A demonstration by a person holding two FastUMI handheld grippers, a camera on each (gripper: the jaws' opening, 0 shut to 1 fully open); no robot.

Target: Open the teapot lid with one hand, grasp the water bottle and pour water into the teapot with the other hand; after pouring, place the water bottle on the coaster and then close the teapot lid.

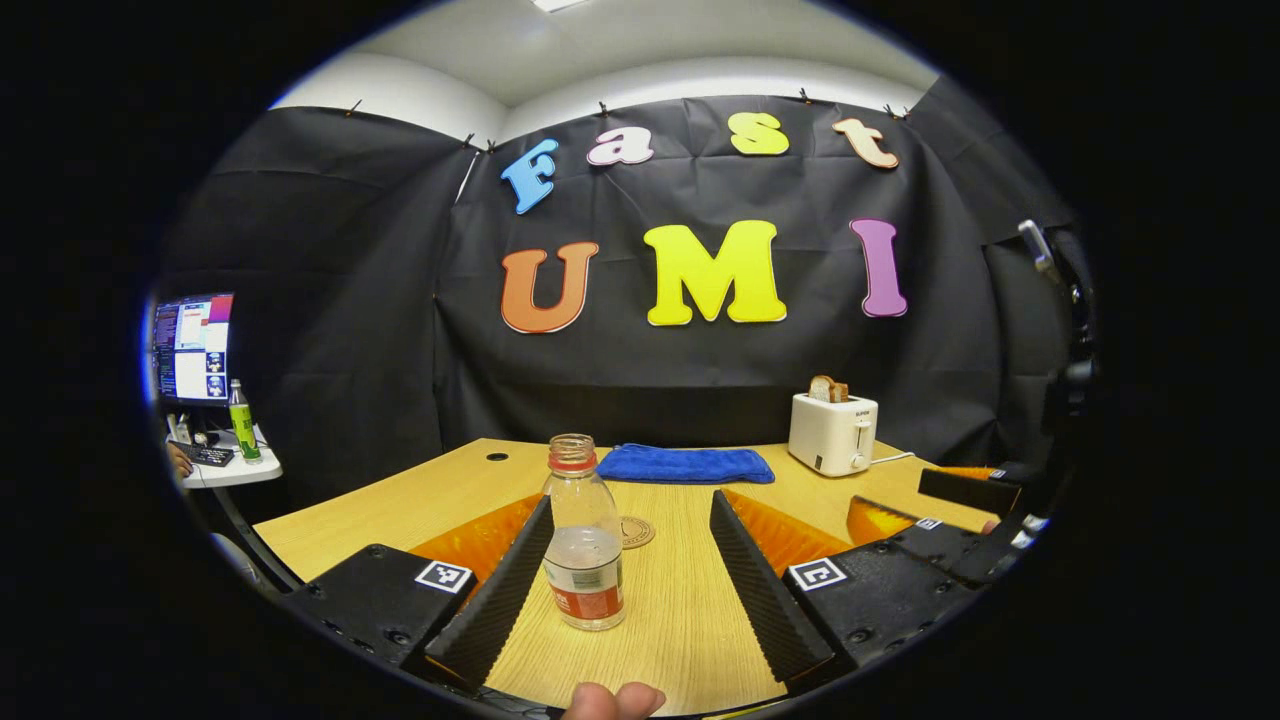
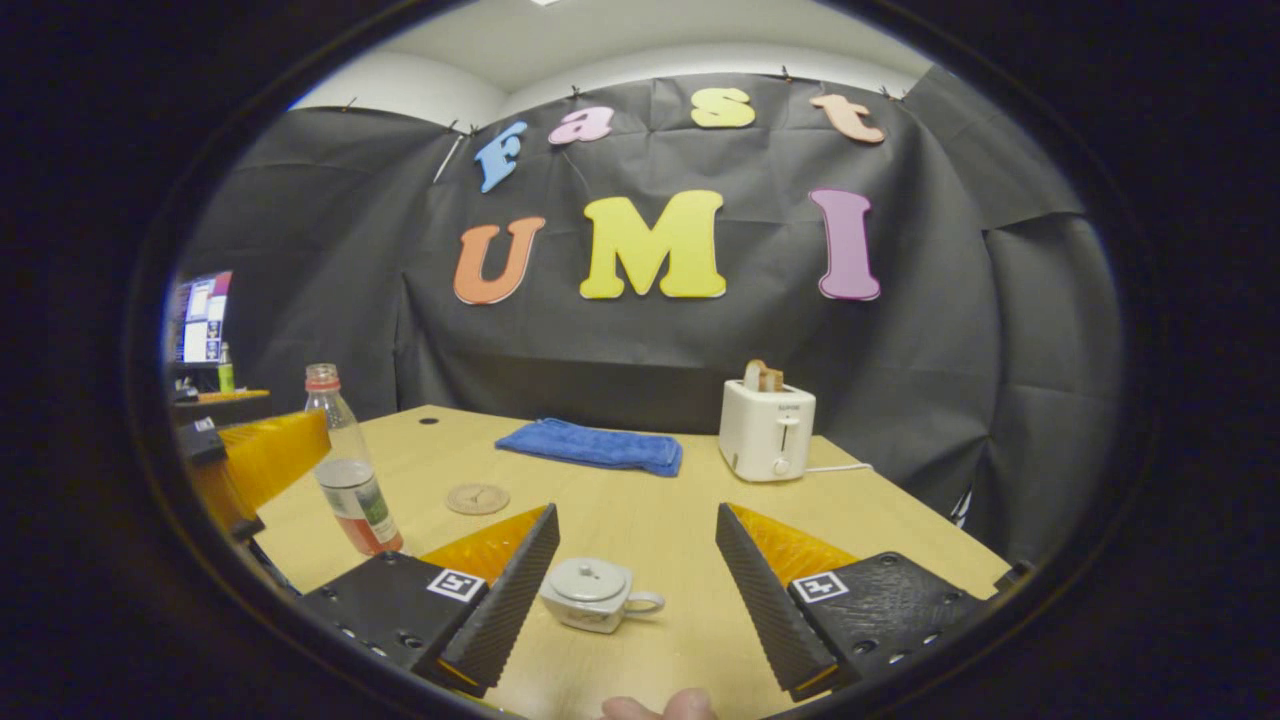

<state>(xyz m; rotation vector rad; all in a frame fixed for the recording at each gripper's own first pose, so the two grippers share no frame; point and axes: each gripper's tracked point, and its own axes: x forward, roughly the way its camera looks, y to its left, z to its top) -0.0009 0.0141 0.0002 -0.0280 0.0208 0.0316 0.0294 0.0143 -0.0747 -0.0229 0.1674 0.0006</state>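
Observation:
In the left gripper view a clear water bottle (image 1: 585, 545), uncapped and part full, stands upright on the table between the fingers of my left gripper (image 1: 632, 505). That gripper is open, and the bottle is close to its left finger. A round coaster (image 1: 633, 531) lies just behind the bottle. In the right gripper view a small pale teapot (image 2: 592, 592) with its lid on sits between the fingers of my open right gripper (image 2: 636, 515), untouched. The bottle (image 2: 345, 480) and the coaster (image 2: 477, 498) show to its left, with the left gripper (image 2: 255, 455) beside the bottle.
A folded blue towel (image 1: 686, 464) lies at the back of the wooden table (image 1: 690, 620). A white toaster (image 1: 832, 432) with bread in it stands at the back right. A side desk with a monitor (image 1: 192, 347) and a green bottle is off to the left.

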